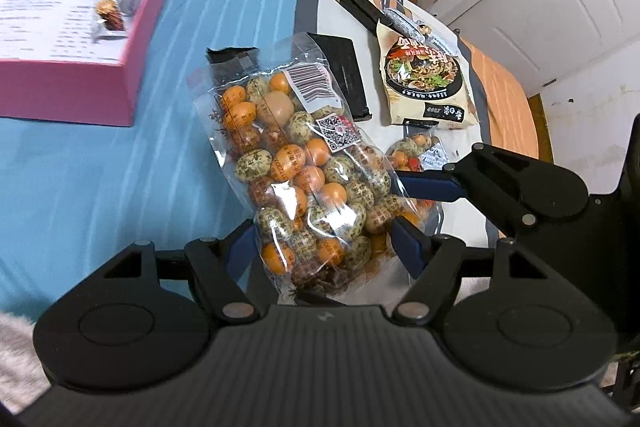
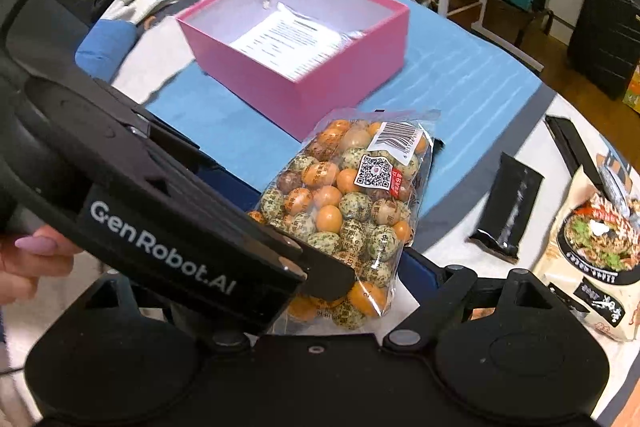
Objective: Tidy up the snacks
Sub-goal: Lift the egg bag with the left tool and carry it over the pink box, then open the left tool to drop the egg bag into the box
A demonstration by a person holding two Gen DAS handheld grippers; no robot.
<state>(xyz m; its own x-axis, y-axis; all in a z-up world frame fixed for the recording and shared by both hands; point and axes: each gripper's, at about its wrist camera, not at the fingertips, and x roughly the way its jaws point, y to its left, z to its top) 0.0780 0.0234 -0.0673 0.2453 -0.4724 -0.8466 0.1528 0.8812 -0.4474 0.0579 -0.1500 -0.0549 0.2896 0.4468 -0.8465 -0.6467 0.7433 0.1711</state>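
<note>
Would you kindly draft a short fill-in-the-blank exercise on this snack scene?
1. The left gripper holds a clear bag of wrapped candies by its ____ end.
2. The open box on the blue cloth is ____ in colour.
3. A printed sheet of ____ lies inside that box.
4. The black packet lies between the candy bag and the ____ pouch.

Missing words: lower; pink; paper; noodle

Bare blue striped cloth (image 2: 460, 83) lies open between the clear bag of speckled snack balls (image 2: 356, 207) and the open pink cardboard box (image 2: 304, 83). Toward the bed's right edge, a black packet (image 2: 508, 211) and a noodle pouch (image 2: 600, 239) crowd the white sheet.
</note>
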